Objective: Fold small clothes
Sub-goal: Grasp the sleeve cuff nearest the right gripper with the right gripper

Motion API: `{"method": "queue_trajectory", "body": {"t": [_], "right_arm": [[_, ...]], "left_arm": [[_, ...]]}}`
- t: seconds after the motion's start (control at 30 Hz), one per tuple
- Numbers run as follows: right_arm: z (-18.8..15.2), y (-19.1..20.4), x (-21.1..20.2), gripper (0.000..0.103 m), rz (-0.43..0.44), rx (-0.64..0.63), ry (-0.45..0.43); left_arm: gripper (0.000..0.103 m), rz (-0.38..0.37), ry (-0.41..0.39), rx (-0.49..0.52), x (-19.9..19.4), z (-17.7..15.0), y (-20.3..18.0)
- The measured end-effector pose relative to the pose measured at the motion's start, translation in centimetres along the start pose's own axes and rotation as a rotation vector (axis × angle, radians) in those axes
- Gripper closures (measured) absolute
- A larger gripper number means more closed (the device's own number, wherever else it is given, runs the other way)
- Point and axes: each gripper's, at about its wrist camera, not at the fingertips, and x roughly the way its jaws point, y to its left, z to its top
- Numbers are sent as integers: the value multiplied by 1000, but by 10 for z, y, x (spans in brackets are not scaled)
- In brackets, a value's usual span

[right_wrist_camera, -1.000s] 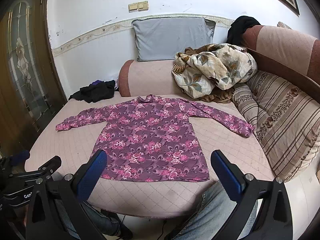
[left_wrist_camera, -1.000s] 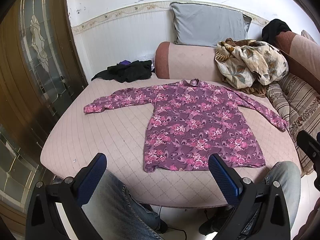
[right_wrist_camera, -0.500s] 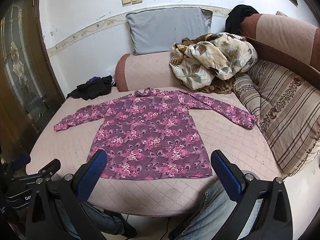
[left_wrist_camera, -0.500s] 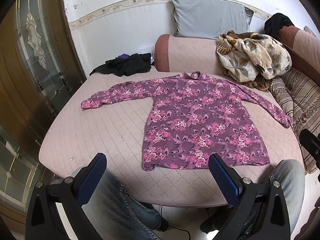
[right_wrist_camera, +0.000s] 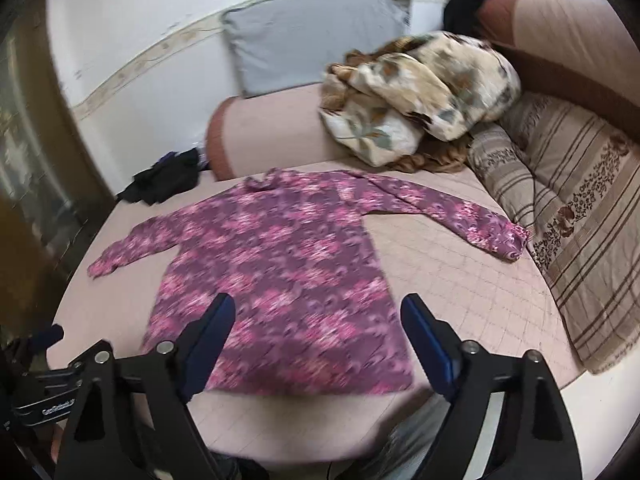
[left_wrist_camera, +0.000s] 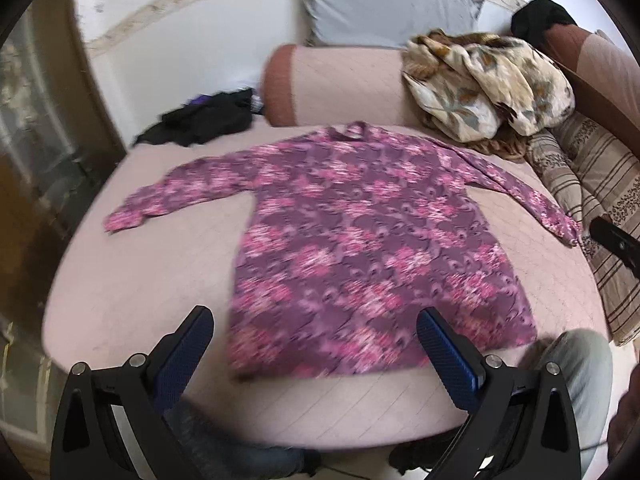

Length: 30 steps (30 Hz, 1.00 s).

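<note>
Only 1 piece of lettering shows: small white print on the black body of the left gripper, at the lower left of the right wrist view. It seems to begin "Gen", but blur makes the rest unreadable. No other text, label or number can be read

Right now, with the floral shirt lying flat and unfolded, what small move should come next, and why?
Probably bring both claws down onto the shirt's near hem. The left claw is open and empty above it; the right claw is closing with nothing between its pads, above the hem.
</note>
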Motion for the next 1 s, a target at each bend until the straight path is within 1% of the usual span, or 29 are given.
{"method": "queue_trajectory", "body": {"t": [0.13,0.2,0.27,0.33,0.4,0.43,0.5,0.53,0.57,0.6,0.63,0.7,0.77,0.8,0.83,0.9,0.93,1.0], "right_arm": [[41,-54,60,23,-130,9,23],[59,-76,88,23,-191,-17,43],[76,-102,124,23,-241,-57,89],[88,-131,169,23,-282,-99,171],[86,-155,200,23,-327,-126,244],[81,-171,224,23,-359,-140,301],[70,-196,247,24,-412,-129,355],[65,-206,258,27,-405,-100,367],[61,-216,259,28,-400,-75,379],[56,-228,266,31,-372,-22,396],[52,-235,274,37,-360,8,407],[47,-241,274,39,-364,15,386],[46,-231,272,58,-413,-50,379],[47,-227,271,82,-453,-84,380],[48,-226,271,92,-463,-101,385],[56,-225,261,97,-461,-96,380],[63,-223,253,97,-457,-87,368],[78,-209,226,98,-417,-62,330]], "left_arm": [[0,-77,40,40,54,38,-31],[0,-116,36,62,79,59,-50],[0,-169,62,82,107,79,-72],[0,-217,83,87,127,90,-88],[0,-264,93,99,147,93,-104],[0,-277,105,113,155,92,-110],[0,-291,145,125,171,81,-115],[0,-302,166,126,178,76,-114],[1,-308,188,126,184,71,-113],[1,-308,207,122,190,67,-110],[1,-306,217,113,194,64,-107],[1,-312,234,89,199,61,-103],[1,-325,238,75,199,61,-102],[1,-331,238,70,198,61,-101],[1,-335,234,68,195,62,-100],[1,-339,225,71,191,63,-98],[1,-341,224,71,189,63,-98],[1,-356,216,66,183,66,-95]]}}
